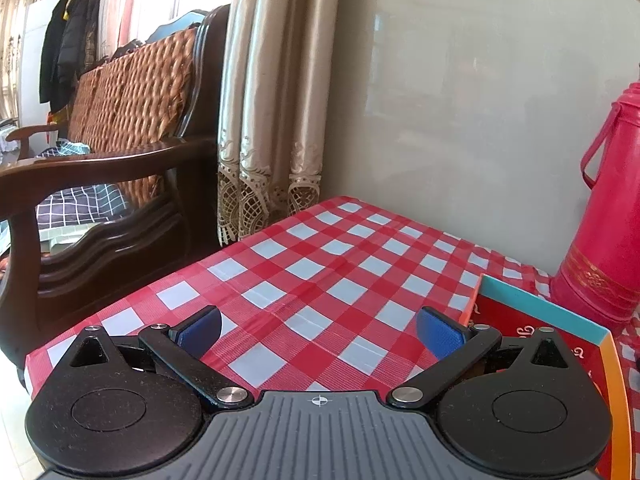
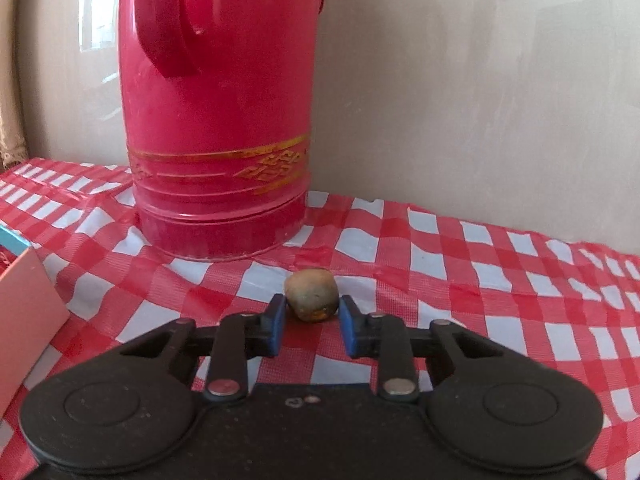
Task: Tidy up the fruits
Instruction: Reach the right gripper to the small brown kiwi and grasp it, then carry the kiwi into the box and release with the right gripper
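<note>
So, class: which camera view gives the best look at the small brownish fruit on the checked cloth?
The right wrist view: the fruit sits centred, near the tips of the right gripper, in front of the red flask. The left wrist view shows no fruit at all.

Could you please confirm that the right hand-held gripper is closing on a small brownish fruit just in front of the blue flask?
Not quite: the flask is red, not blue, as the right wrist view shows. The right hand-held gripper does pinch the small brownish fruit before it.
</note>
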### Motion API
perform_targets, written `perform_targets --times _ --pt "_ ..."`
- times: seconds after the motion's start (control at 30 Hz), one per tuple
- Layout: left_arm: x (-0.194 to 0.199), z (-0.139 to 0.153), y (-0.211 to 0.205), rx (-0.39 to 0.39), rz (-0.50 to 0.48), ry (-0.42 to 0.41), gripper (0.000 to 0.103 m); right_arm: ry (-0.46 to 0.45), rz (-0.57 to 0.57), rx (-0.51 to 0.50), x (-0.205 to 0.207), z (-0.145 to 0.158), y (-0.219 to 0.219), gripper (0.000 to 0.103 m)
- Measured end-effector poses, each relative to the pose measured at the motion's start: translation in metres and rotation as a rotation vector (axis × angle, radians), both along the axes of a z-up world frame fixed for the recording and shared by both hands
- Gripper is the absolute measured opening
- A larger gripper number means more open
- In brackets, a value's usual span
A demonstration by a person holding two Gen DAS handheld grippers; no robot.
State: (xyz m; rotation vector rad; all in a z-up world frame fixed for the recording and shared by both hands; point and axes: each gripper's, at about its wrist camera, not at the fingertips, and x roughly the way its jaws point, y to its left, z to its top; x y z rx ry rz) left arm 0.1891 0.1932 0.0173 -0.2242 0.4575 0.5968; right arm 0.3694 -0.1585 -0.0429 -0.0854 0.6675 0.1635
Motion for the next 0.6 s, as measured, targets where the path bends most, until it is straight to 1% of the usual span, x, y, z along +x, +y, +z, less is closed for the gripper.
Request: perform_targets --times 0.13,0.2,0.37,0.47,0.6 --pt "-0.003 0.001 -0.008 0.008 -0.018 -0.001 0.103 -0.031 0.001 0.025 -0.021 0.007 -0.004 0.020" --pt "-0.008 0.002 -0.011 0.005 -0.027 -0.003 0.103 -0.050 0.004 0.039 -0.038 0.012 -0.003 0.020" --pt "-0.029 0.001 -0.022 0.009 -0.057 -0.001 0.103 -0.070 0.032 0.047 -0.079 0.023 0.001 0.020" --pt "-0.040 0.003 -0.027 0.016 -0.075 -0.003 0.103 -0.091 0.056 0.035 -0.106 0.036 0.004 0.020" --pt "-0.053 0.006 -0.039 0.025 -0.102 -0.011 0.103 -0.116 0.065 0.073 -0.144 0.056 0.005 0.020"
